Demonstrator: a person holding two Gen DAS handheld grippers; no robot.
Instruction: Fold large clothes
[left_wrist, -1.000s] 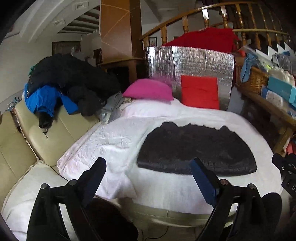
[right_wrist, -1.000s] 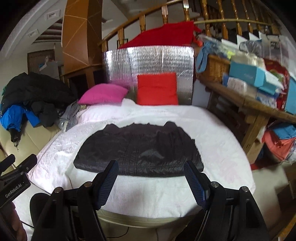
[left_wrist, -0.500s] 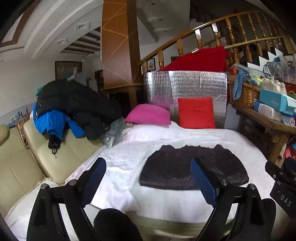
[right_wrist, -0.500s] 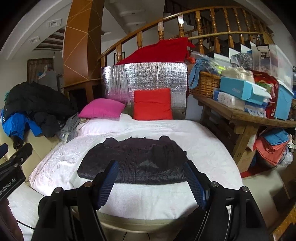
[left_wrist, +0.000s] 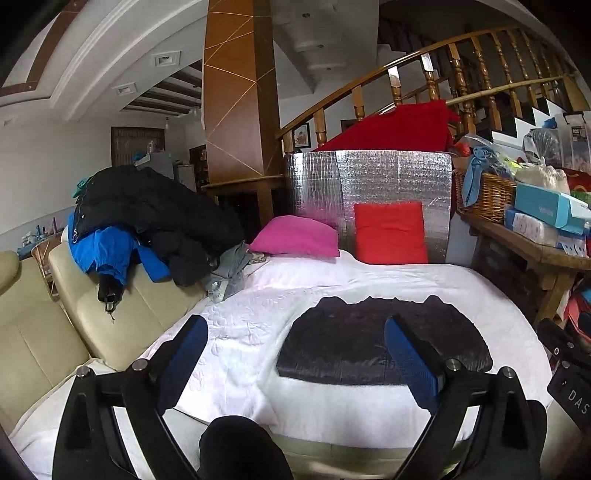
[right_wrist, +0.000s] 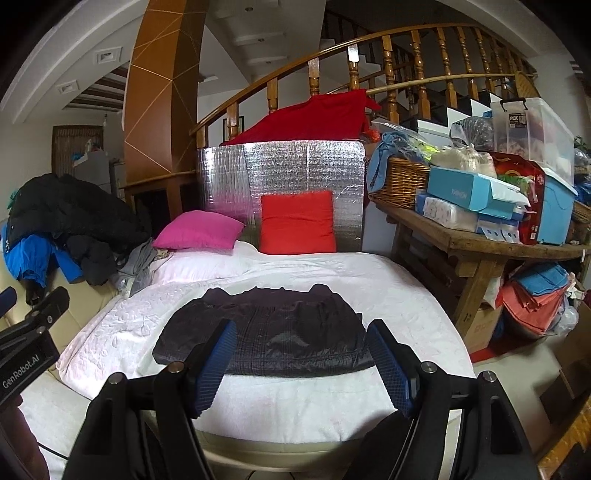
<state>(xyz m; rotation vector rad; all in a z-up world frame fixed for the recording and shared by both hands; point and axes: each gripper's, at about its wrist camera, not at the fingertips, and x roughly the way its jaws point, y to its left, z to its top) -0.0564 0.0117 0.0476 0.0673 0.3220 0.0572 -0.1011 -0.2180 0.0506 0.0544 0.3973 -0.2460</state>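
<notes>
The left gripper (left_wrist: 295, 354) points slightly downward, its blue-padded fingers (left_wrist: 184, 360) spread wide with nothing between them. The right gripper (right_wrist: 301, 358) is tilted likewise beside it, jaws apart and empty, pads (right_wrist: 388, 365) touching nothing.

Left tool (left_wrist: 295, 363), right tool (right_wrist: 301, 363): black frames, blue textured pads, silver screws.

A dark quilted garment (right_wrist: 269, 338) lay folded flat into a wide, low shape, at lower centre of the frame, on white bedding (right_wrist: 388, 280).
</notes>
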